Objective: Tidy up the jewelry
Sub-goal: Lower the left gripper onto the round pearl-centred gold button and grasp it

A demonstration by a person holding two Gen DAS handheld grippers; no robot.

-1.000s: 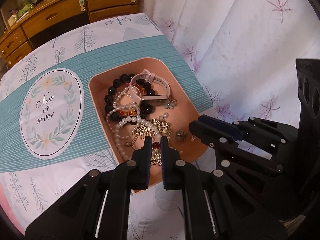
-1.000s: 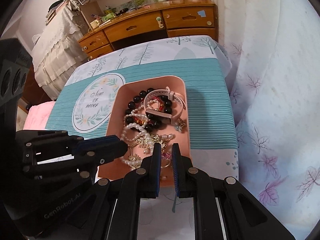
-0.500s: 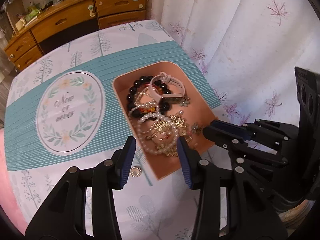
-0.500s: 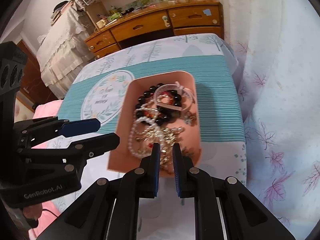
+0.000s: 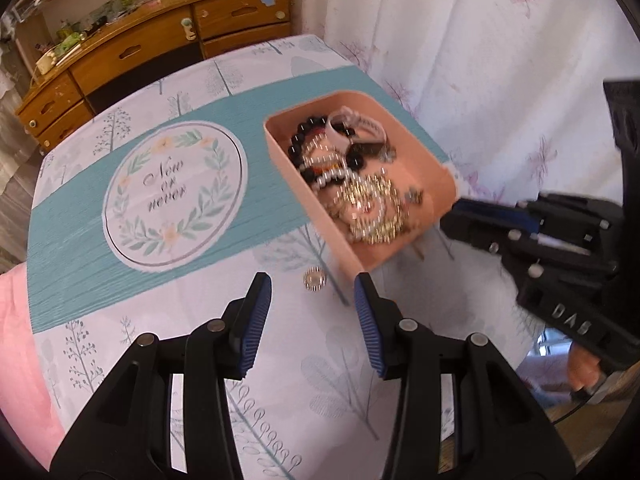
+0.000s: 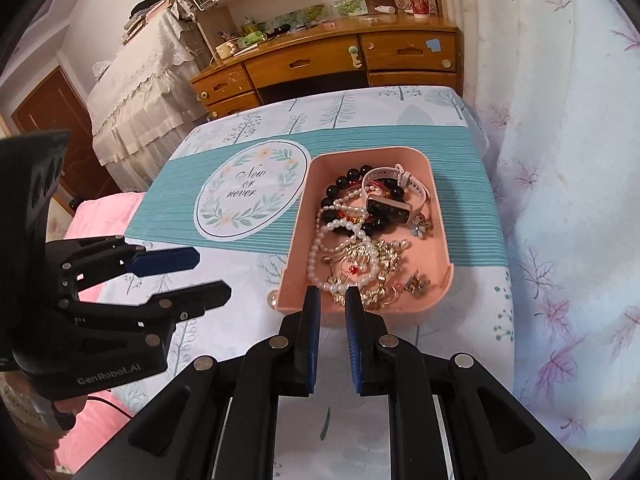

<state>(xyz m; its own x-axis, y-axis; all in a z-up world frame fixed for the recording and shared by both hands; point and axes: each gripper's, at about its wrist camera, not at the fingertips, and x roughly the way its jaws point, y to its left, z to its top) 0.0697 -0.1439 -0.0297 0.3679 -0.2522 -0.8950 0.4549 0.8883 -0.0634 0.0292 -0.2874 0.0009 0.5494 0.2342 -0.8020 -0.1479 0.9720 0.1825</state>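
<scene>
Leaf-print cloth covers your worktop (image 6: 420,336); on it the pink tray (image 6: 436,184) holds tangled jewelry (image 6: 356,248), a small ring (image 5: 314,278) lying just outside. Your left claw (image 5: 308,296) gapes empty near the ring; your right claw (image 6: 330,300) is nearly closed, empty.

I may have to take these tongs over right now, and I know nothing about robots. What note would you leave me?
Left tongs: open and empty, having just opened.
Right tongs: nearly shut, nothing between them.
A small round sparkly piece lies on the tablecloth beside the pink tray.
The pearl strand, black bead bracelet, watch and gold pieces lie tangled in the tray.
Left: sorting that tangle.
</scene>
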